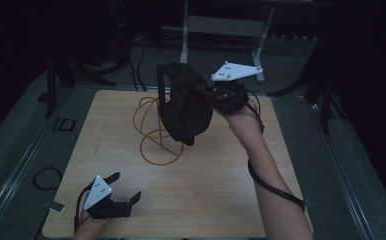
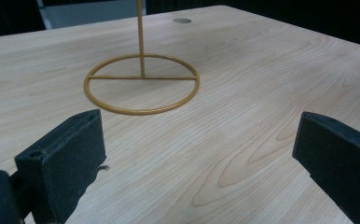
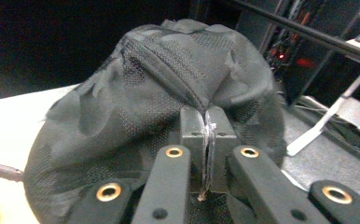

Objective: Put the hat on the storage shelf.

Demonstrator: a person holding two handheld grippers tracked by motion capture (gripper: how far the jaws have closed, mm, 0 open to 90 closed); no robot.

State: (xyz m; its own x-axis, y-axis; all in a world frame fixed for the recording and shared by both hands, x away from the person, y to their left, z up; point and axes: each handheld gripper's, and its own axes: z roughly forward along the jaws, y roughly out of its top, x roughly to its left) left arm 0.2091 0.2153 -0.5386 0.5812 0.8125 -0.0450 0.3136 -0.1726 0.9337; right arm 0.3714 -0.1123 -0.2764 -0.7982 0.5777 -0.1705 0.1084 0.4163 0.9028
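Holding the black mesh fabric cap [image 1: 185, 107] pinched in the right hand-held gripper [image 1: 216, 95] above the far gold wire stand [image 1: 157, 135], not yet hung; left hand-held gripper [image 1: 123, 192] gaping wide, empty, near-left on the worktop [image 1: 206, 185].

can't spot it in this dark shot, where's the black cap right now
In the high view the cap hangs off the table, pinched in the right gripper, at the far middle just over the gold wire stand.

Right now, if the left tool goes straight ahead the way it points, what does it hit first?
Probably the round base ring of the yellow wire stand. The left tool is open and empty, low over the wooden table, with bare tabletop up to the ring. Depth is unclear; it might skim the table first.
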